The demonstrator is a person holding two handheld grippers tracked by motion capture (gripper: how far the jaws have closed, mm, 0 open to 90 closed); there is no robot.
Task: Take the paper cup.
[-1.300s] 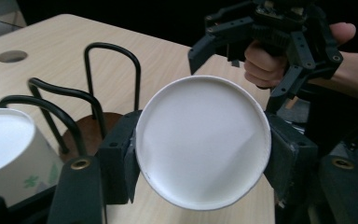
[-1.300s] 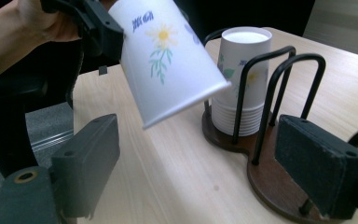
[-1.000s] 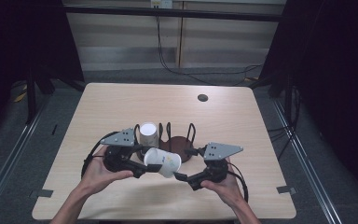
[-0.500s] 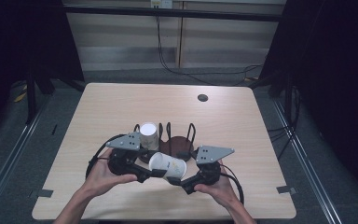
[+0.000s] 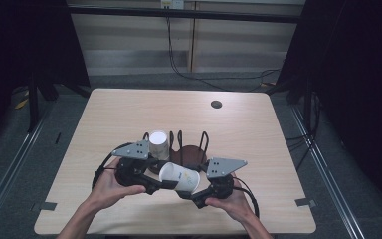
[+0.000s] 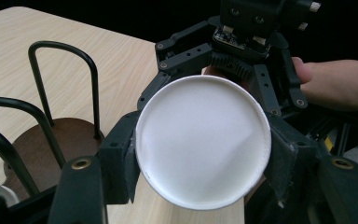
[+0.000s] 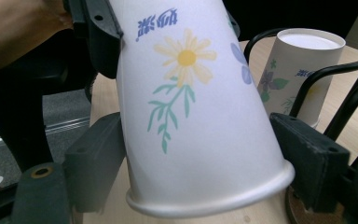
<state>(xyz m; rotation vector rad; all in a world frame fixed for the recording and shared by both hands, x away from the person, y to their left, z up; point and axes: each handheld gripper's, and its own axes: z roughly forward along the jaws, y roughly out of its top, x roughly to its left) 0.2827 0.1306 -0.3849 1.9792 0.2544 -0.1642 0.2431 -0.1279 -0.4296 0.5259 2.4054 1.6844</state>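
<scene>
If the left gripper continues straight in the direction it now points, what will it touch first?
The left gripper already holds the paper cup by its base end. Straight past the cup sits the right gripper, facing it closely, so it would probably meet that first; the exact depth is unclear.

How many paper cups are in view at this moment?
2. One cup lies sideways, gripped between the left gripper and right gripper; the other cup stands upside down by the wire rack.

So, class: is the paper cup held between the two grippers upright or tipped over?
Tipped on its side. In the high view the paper cup lies horizontally between the left gripper and right gripper, unlike the standing cup by the rack.
</scene>
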